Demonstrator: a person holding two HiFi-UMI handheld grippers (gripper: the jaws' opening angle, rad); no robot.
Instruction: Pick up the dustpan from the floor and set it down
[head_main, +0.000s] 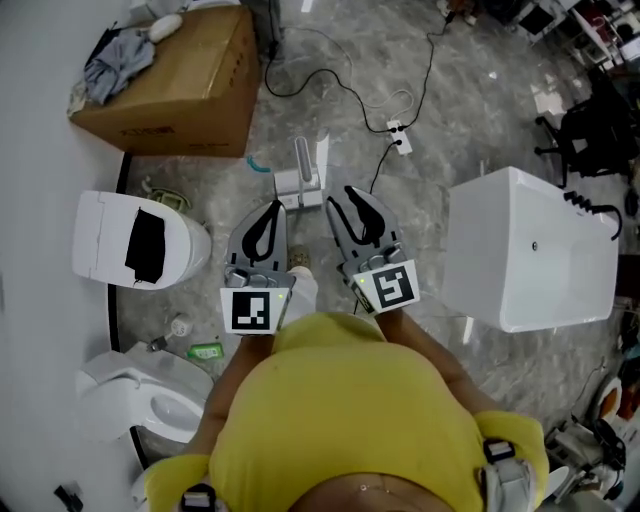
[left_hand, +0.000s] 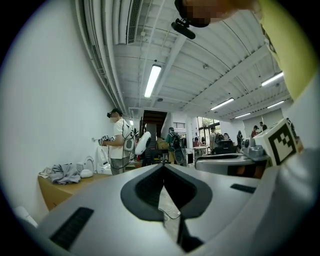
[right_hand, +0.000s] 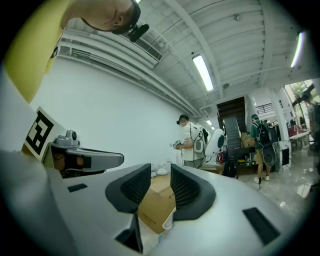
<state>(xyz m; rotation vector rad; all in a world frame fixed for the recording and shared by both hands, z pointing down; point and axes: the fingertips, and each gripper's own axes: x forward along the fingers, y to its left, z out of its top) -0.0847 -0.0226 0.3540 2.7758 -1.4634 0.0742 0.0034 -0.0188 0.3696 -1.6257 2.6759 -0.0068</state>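
Nearest, the person in a yellow shirt (head_main: 340, 420) held two grippers level above the grey marbled floor (head_main: 470, 95). The left gripper (head_main: 270, 215) had its jaws pressed together on nothing, and the right gripper (head_main: 355, 205) stood narrowly parted, also empty. Just beyond their tips the single pale grey dustpan with an upright handle (head_main: 300, 180) stood on the floor, untouched. It sat in a lane edged by two white toilets (head_main: 120, 235) at left and one white bathtub (head_main: 520, 260) at right. Farther off lay one brown cardboard box (head_main: 190, 90) and one white power strip (head_main: 400, 135) on a black cable, with open floor beyond. Only the gripper views showed the white wall, the ceiling lamps and the distant standing people (left_hand: 119, 142). Only the head view clearly showed the dustpan.
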